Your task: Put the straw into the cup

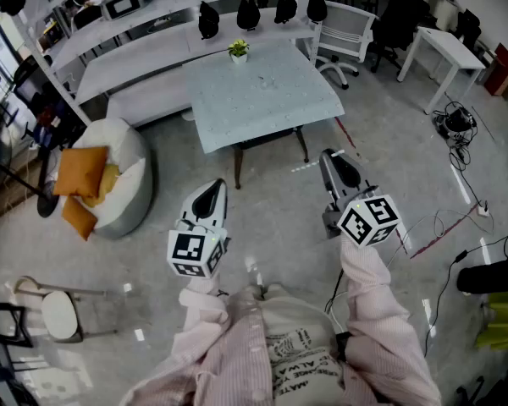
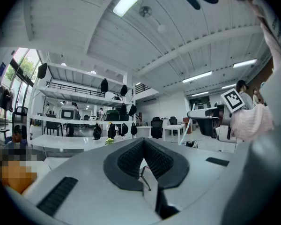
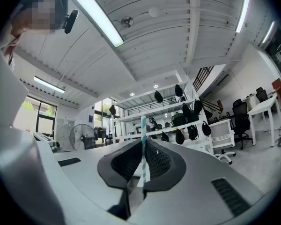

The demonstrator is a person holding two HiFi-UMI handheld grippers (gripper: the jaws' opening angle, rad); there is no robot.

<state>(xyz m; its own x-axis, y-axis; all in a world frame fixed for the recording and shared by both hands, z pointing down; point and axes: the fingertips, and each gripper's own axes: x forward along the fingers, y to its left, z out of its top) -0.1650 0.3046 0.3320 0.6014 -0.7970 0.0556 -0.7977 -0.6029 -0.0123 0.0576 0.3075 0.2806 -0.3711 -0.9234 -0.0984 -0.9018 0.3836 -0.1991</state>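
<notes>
Straw (image 3: 143, 125), white with teal stripes, stands upright between the jaws of the right gripper (image 3: 143, 142), which close narrowly on it. Its upper end rises above the jaw tips and its lower part runs down through the gap behind them. In the head view the straw itself is too small to make out. There the right gripper (image 1: 342, 172) is held level in front of the person over the pale floor, its marker cube (image 1: 368, 219) just above a pink striped sleeve (image 1: 374, 294).

The left gripper (image 2: 144, 139) has its jaws together with nothing between the pads. In the head view it (image 1: 209, 201) is held beside the right one, well apart from it, and both point toward a pale table (image 1: 262, 100) that stands clear of them. A small potted plant (image 1: 238, 51) sits at the table's far edge, near the middle of that edge. Behind the table a long white shelf (image 1: 152, 49) carries a row of black bags (image 1: 248, 11) hanging along its upper rail. A grey beanbag (image 1: 131, 180) with orange cushions (image 1: 83, 172) lies on the floor to the left.
</notes>
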